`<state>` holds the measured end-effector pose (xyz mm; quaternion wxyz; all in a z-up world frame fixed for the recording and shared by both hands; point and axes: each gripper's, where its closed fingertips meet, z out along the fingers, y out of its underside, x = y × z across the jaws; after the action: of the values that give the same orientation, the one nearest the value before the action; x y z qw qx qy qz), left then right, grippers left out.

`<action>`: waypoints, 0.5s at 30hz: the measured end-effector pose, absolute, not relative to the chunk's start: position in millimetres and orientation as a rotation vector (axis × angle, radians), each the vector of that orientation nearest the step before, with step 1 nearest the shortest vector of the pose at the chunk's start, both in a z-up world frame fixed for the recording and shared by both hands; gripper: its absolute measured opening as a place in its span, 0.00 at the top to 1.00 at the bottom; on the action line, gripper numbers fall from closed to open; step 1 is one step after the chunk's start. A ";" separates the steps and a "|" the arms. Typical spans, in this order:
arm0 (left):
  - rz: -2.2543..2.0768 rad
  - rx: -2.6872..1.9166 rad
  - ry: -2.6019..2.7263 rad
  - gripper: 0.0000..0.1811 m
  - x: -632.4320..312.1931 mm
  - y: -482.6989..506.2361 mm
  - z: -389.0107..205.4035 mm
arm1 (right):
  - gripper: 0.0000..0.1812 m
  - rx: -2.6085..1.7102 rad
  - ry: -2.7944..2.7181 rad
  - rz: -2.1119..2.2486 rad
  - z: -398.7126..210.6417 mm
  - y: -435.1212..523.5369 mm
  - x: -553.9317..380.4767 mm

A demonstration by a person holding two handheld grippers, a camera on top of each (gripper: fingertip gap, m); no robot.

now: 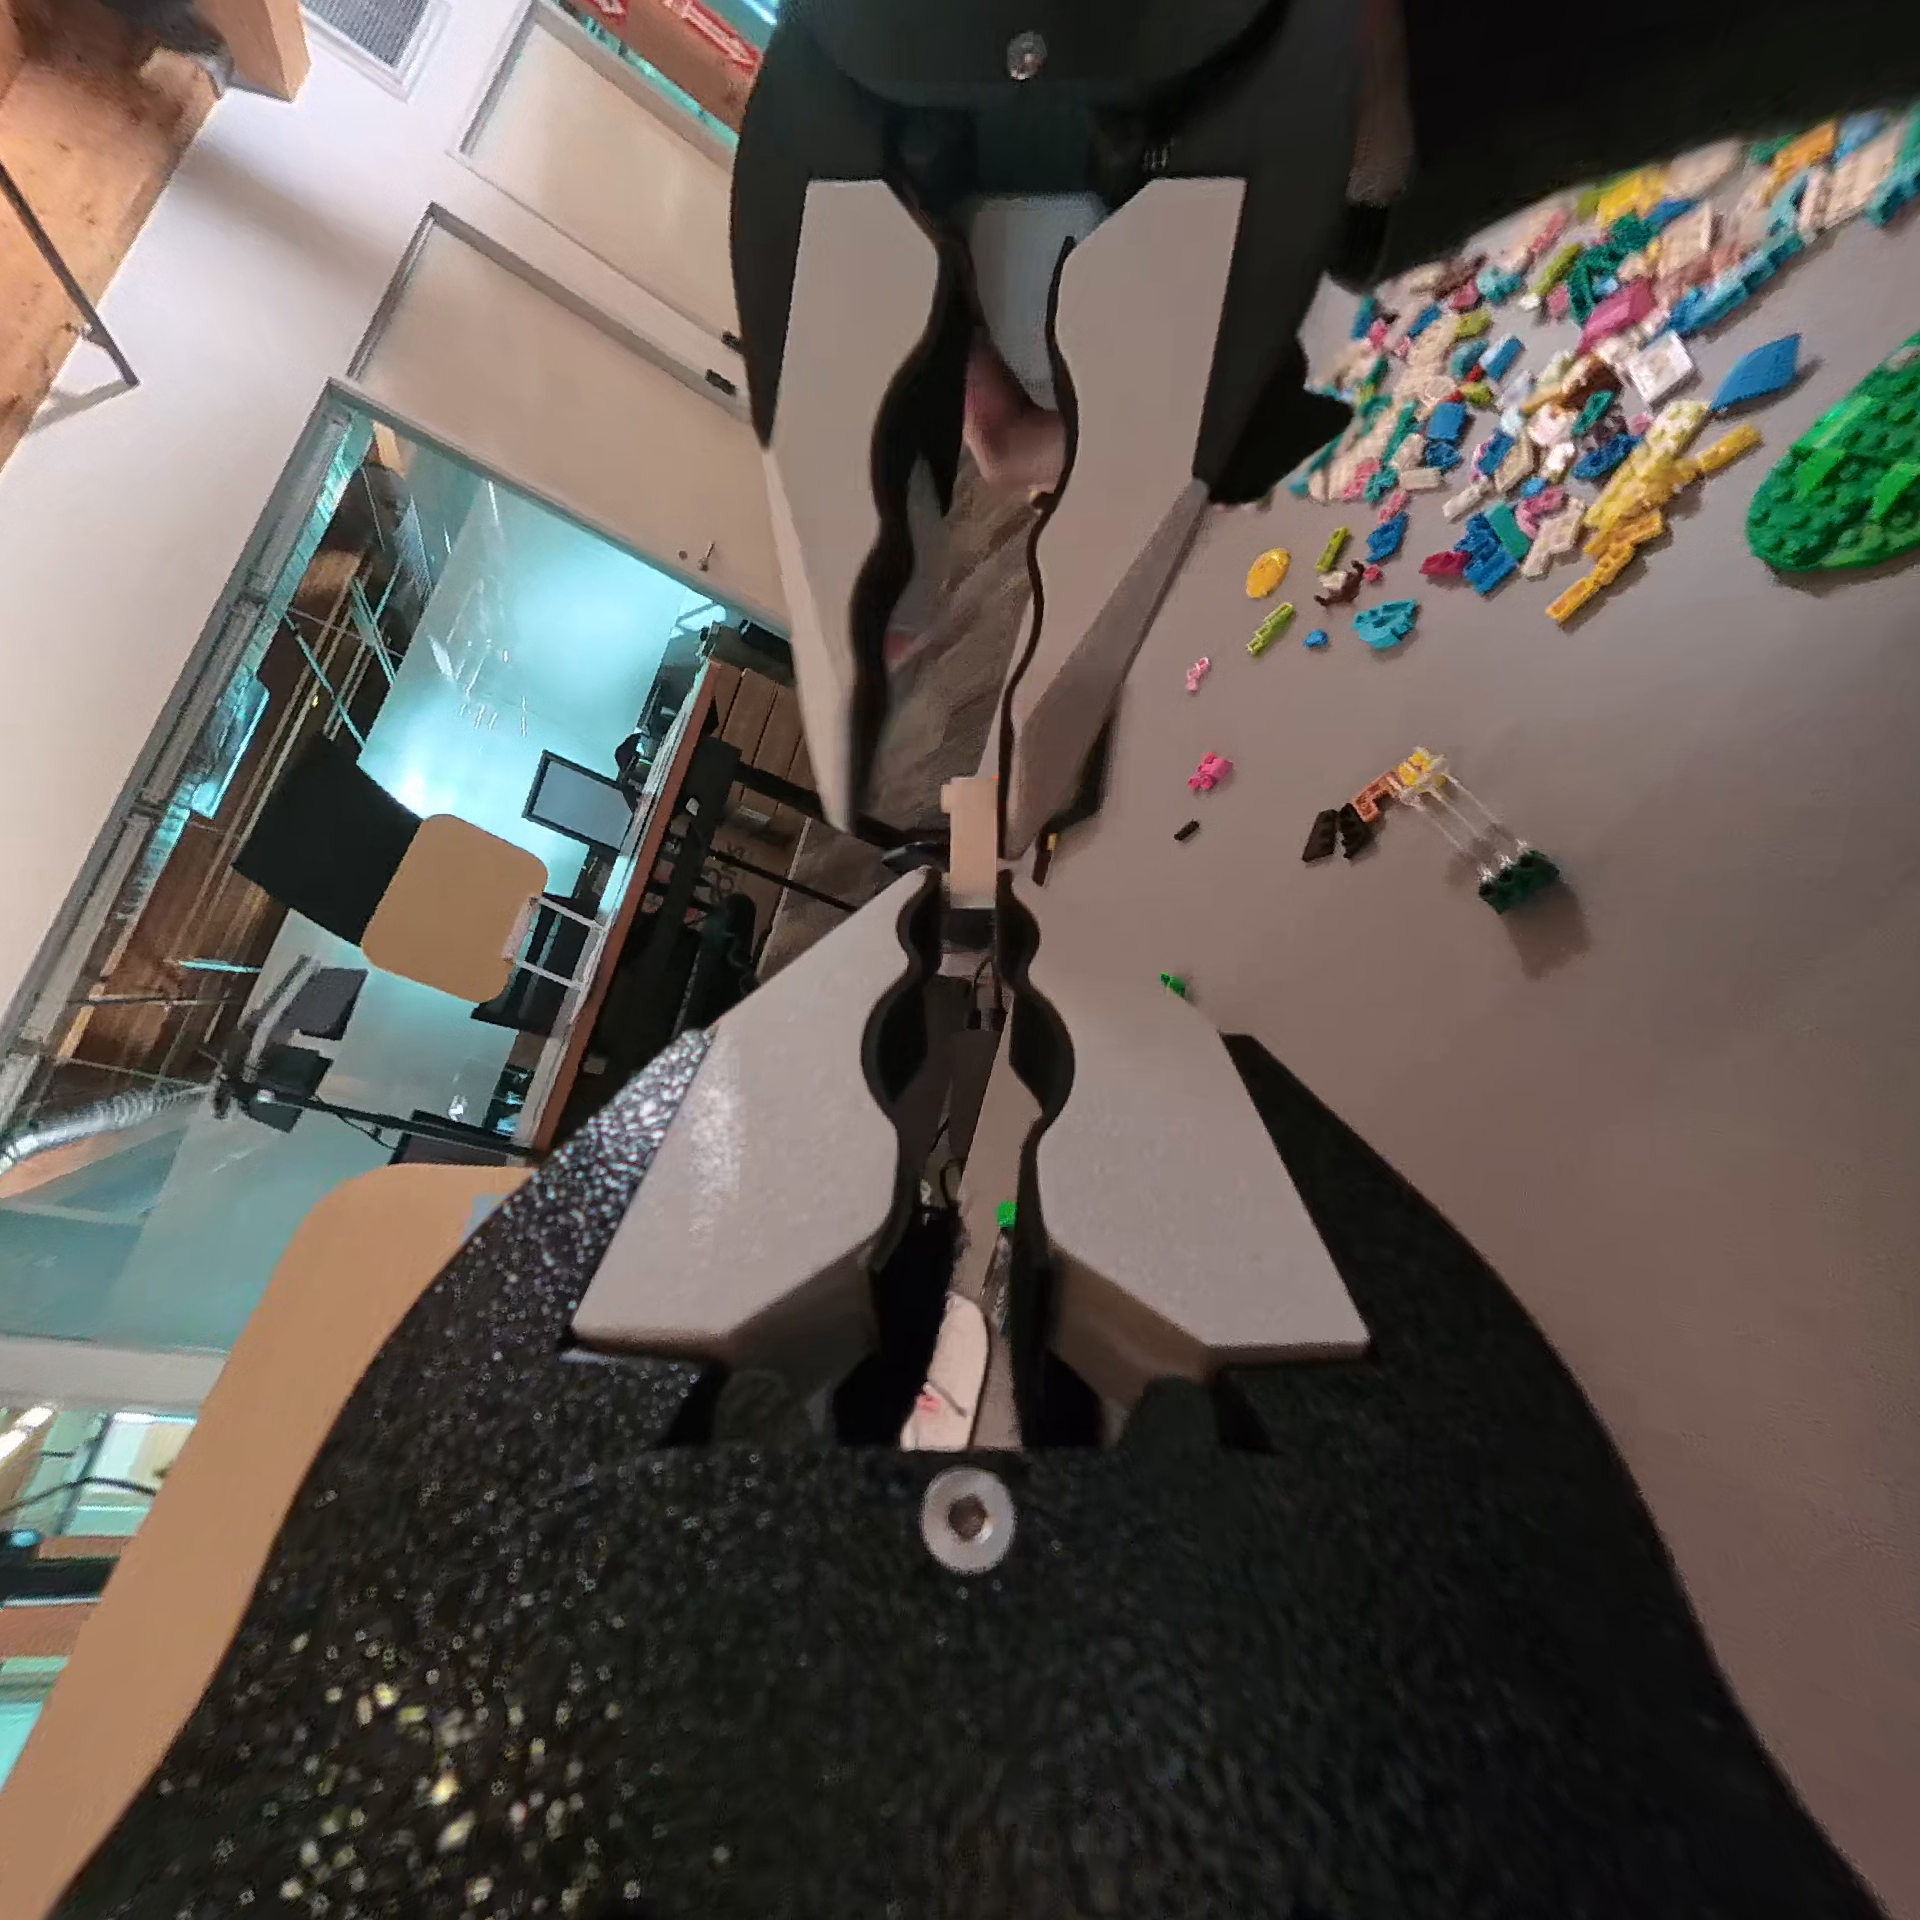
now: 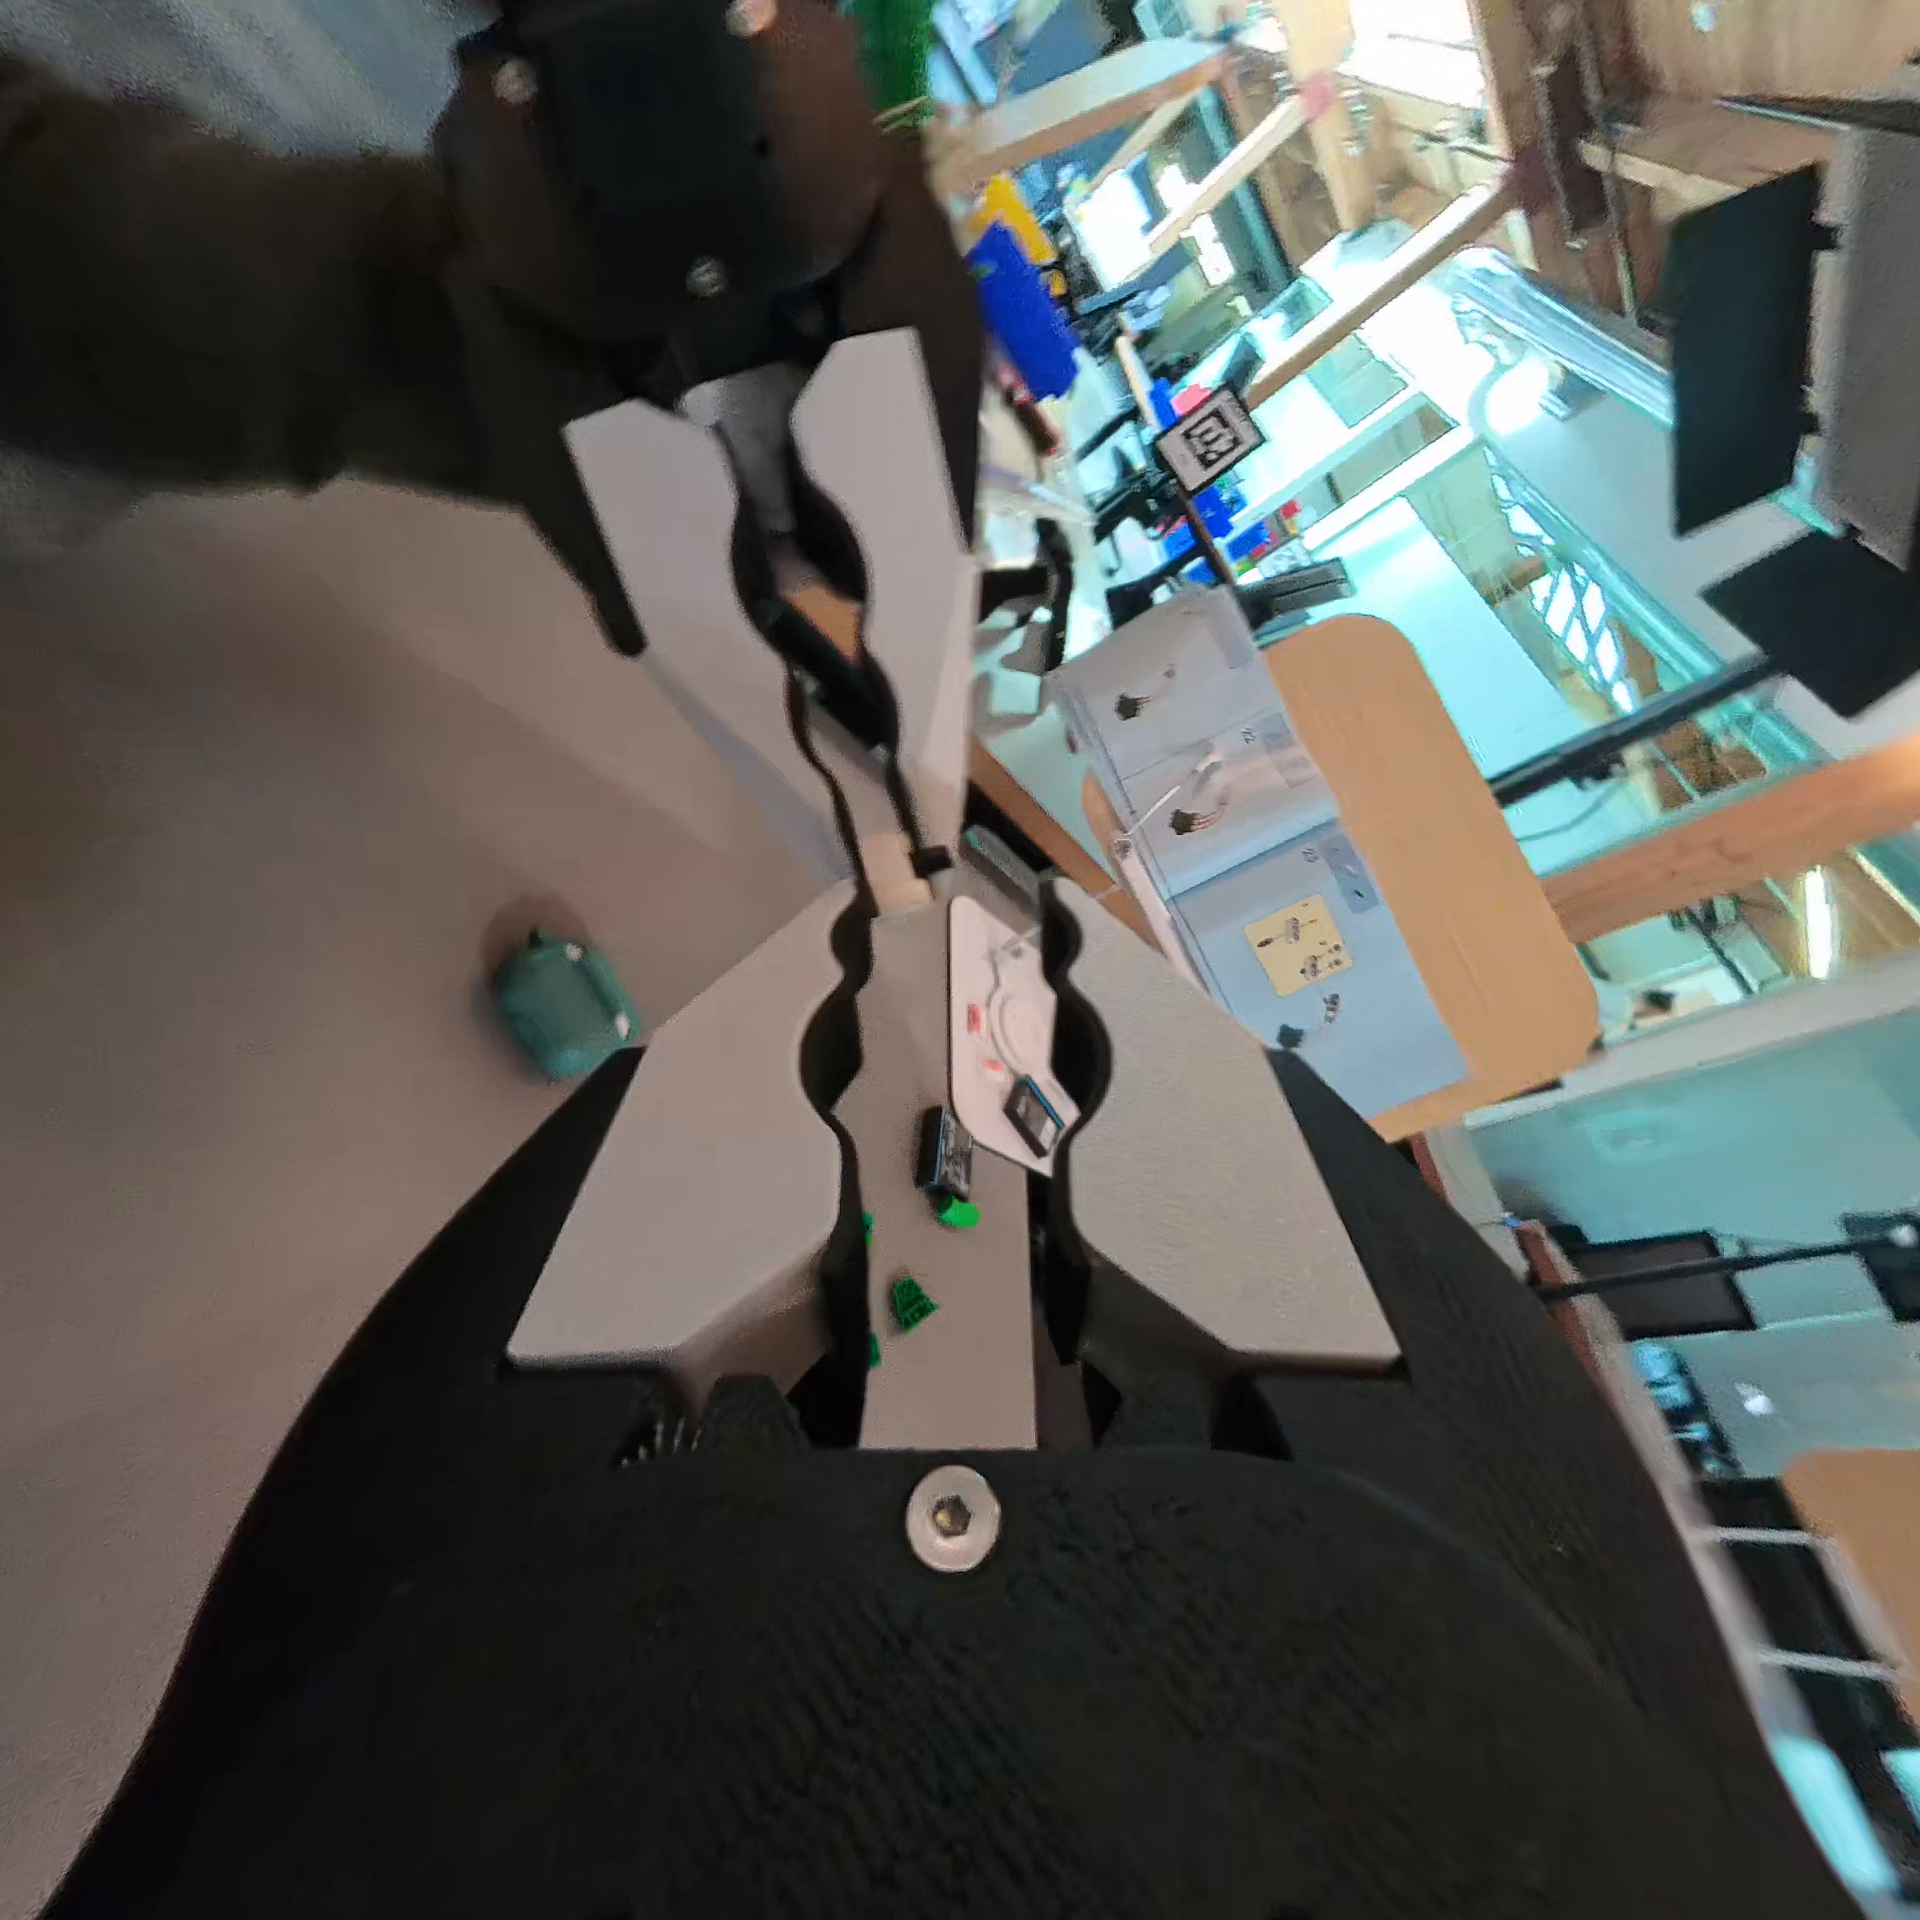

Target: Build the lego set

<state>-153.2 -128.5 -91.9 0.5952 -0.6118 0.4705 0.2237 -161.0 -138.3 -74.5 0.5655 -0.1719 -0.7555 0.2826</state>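
Note:
My left gripper (image 1: 971,894) is shut on a small cream Lego piece (image 1: 972,831) that sticks out past its fingertips, held in the air off the grey table (image 1: 1558,1195). A small black part (image 1: 971,927) sits at the piece's base between the fingers. My right gripper (image 2: 951,904) faces it tip to tip, its jaws a narrow gap apart, with the cream piece (image 2: 899,878) at its left fingertip. Nothing spans its jaws. The left gripper also shows in the right wrist view (image 2: 888,831), and the right gripper in the left wrist view (image 1: 935,826).
A pile of loose coloured bricks (image 1: 1558,364) and a green baseplate (image 1: 1849,478) lie far right. A small build with clear rods on a dark green base (image 1: 1496,842) stands nearer. A teal object (image 2: 561,1003), a white device (image 2: 1013,1029) and green bits (image 2: 912,1299) lie near the table edge. Less than 4 cm separates the two grippers' tips. Left tips and right tips are each some 25 centimeters from the teal object (image 2: 561,1003).

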 end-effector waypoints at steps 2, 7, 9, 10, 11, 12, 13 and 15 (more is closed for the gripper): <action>0.399 -1.430 0.988 0.96 -154.8 -127.7 -76.3 | 0.75 -0.514 -1.697 0.804 -51.5 -131.8 -164.6; 0.055 -1.445 0.768 0.96 -173.0 -127.7 -42.1 | 0.80 -0.575 -1.542 0.972 -25.6 -129.2 -177.5; 0.036 -1.443 0.711 0.96 -186.2 -124.7 -37.2 | 0.80 -0.568 -1.535 0.973 -25.0 -123.7 -176.4; 0.027 -1.438 0.681 0.96 -192.4 -123.6 -34.9 | 0.80 -0.564 -1.515 1.010 -21.5 -121.4 -173.9; 0.012 -1.429 0.658 0.96 -197.2 -123.3 -32.9 | 0.80 -0.557 -1.477 1.059 -15.7 -118.6 -170.9; -0.005 -1.411 0.647 0.96 -200.1 -123.9 -30.7 | 0.80 -0.558 -1.425 1.114 -8.7 -114.8 -168.4; -0.022 -1.390 0.656 0.96 -200.3 -125.1 -29.9 | 0.80 -0.563 -1.381 1.168 -3.4 -111.9 -166.6; -0.001 -1.378 0.679 0.96 -202.6 -122.7 -28.9 | 0.80 -0.592 -1.316 1.212 -0.3 -103.8 -167.7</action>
<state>-202.6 -122.7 -28.9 0.7193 -0.6232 0.3070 -0.0006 -167.7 -103.8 -0.3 0.5881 -0.2539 -0.5650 0.5201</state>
